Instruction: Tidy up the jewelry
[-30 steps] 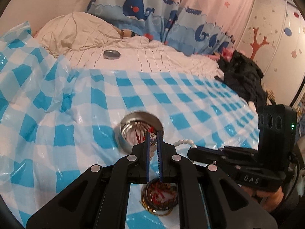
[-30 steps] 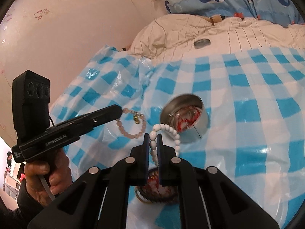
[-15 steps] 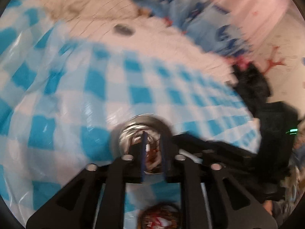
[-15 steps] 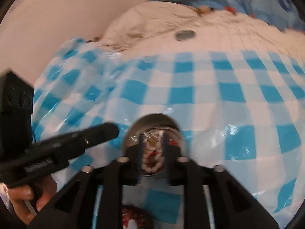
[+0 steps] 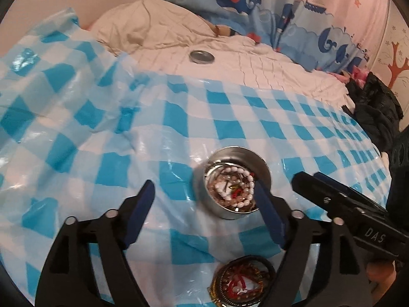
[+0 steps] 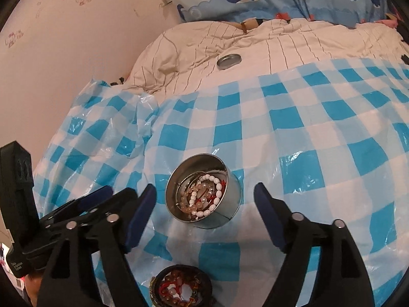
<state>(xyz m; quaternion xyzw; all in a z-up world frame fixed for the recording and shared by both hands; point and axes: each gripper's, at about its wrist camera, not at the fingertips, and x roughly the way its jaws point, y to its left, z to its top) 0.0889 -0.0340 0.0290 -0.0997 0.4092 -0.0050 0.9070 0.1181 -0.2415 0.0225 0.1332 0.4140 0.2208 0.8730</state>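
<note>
With both jaws just released wide, bracelets (image 6: 204, 199) lie in tin (image 6: 227, 220), seemingly tangled.

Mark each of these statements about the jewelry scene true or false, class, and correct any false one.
1. The white bead bracelet lies inside the metal tin. True.
2. The left gripper is clamped on a bracelet. False: its jaws have just been opening and stand wide apart with nothing pressed between them.
3. The tin's lid sits on the tin. False: it lies apart, far back on the striped bedding.
4. A second pile of beaded jewelry lies on the checked plastic sheet, nearer the cameras than the tin. True.
5. The right gripper is shut. False: its jaws have just been opening and stand wide, empty.
</note>
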